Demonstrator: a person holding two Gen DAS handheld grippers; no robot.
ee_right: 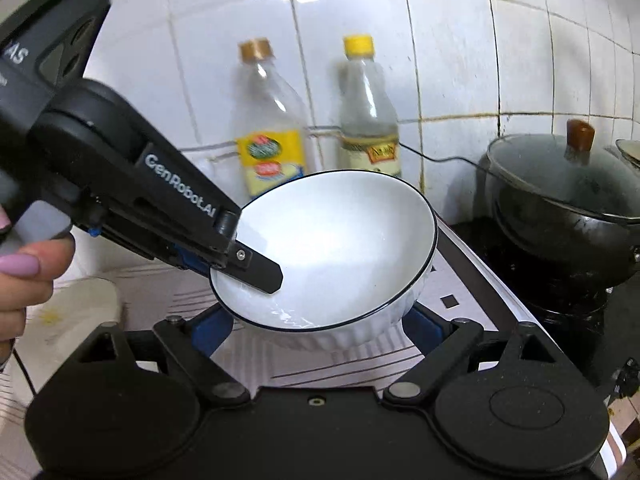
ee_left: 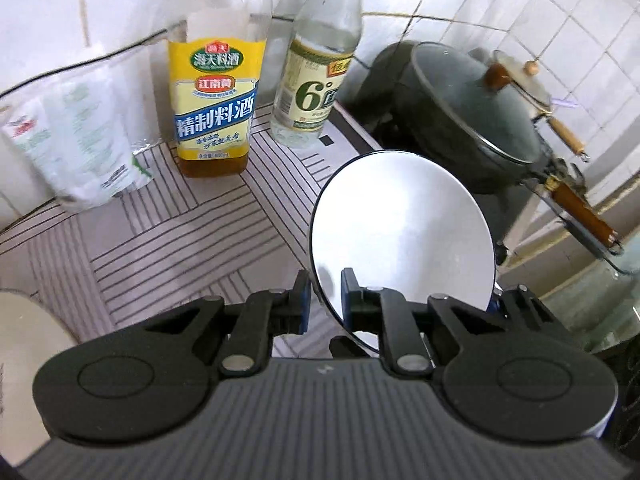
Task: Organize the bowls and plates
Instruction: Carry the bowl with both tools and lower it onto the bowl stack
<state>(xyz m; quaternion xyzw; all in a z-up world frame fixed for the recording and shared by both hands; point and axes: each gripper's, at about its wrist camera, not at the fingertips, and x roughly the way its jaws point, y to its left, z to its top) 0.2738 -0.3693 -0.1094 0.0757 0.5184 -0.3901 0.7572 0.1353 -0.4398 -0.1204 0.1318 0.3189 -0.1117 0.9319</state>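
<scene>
Bowl point(ee_right: 332, 248), white with a dark rim, tilted above the striped counter point(ee_left: 160, 240): left claw point(ee_right: 256, 270) pinches its rim; right claw point(ee_right: 320, 330) stands spread wide beneath its ribbed underside.

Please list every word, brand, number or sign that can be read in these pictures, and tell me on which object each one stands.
"海天料酒", "江南黄", "精制料酒": yellow label of the clear cooking-wine bottle.
"6°": pale green label of the clear vinegar bottle; its other characters are cut off or too small.
"GenRobot.AI": black finger arm of the left gripper, clamped on the white bowl with a dark rim.
"AS": the same gripper's body, cut off.
White printed pouch: blurred, unreadable.
</scene>
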